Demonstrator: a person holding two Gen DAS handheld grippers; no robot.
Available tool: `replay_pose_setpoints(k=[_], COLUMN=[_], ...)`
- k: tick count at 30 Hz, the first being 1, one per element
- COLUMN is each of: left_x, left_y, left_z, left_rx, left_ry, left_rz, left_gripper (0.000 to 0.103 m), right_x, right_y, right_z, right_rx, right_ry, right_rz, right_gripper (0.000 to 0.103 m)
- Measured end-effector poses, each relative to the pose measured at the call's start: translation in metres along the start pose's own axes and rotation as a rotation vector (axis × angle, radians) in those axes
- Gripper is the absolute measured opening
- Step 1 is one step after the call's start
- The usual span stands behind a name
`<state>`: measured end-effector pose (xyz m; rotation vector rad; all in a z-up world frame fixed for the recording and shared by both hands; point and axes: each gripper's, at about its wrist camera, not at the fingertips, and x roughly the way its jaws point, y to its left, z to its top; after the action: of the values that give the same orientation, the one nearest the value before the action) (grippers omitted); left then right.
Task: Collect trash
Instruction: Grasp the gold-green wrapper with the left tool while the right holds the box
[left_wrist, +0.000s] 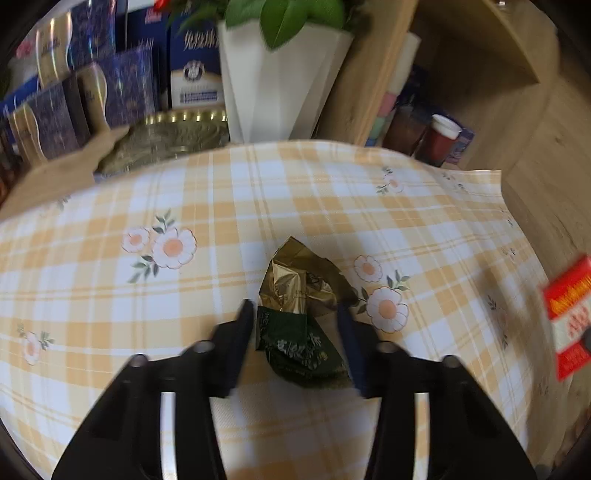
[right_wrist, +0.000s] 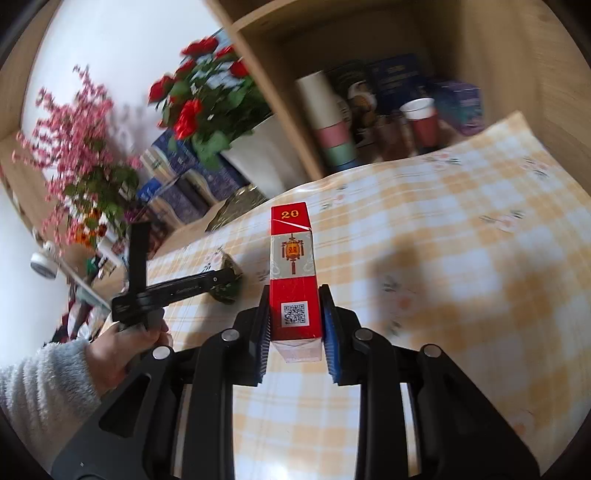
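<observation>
Right gripper (right_wrist: 295, 325) clamped on red carton (right_wrist: 293, 273), left gripper (left_wrist: 295, 328) spread around crumpled wrapper (left_wrist: 301, 295) on tablecloth (left_wrist: 443, 229); risk: slippery foil squirting free on closing.

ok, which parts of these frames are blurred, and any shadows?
Left wrist: wrapper fairly sharp, red box at the right edge smeared, shelf boxes soft. Right wrist: red box between the fingers sharp, flowers and cups motion-blurred, soft shadow on the tablecloth.
</observation>
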<state>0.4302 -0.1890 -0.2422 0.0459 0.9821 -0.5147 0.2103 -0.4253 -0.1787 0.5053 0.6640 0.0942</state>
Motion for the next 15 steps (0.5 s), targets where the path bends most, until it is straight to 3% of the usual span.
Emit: replay_pose_setpoints(k=[1,2,10,15], left_x=[0.002,0.0,-0.052,-0.109], left_y=[0.001,0.002,-0.005,-0.01], left_z=[0.0,-0.001,-0.035,-0.069], left_rx=[-0.013,-0.021,0.072,0.089], left_ry=[0.012,0.01,-0.028,-0.047], left_rz=[-0.004,-0.016,-0.029,-0.062], left_gripper=[0.021,0.009,0.008,0.008], right_x=[-0.009,-0.017,-0.07,-0.091], right_y=[-0.005,-0.01,-0.025,-0.011], right_z=[-0.002,-0.004,-0.027,-0.041], right_rx=[0.01,0.02,0.086,0.029], right_ry=[-0.012,-0.022,-0.092,-0.096], right_rz=[-0.015,-0.028,-0.075,-0.107], right_gripper=[0.027,0.027,0.027,0.027])
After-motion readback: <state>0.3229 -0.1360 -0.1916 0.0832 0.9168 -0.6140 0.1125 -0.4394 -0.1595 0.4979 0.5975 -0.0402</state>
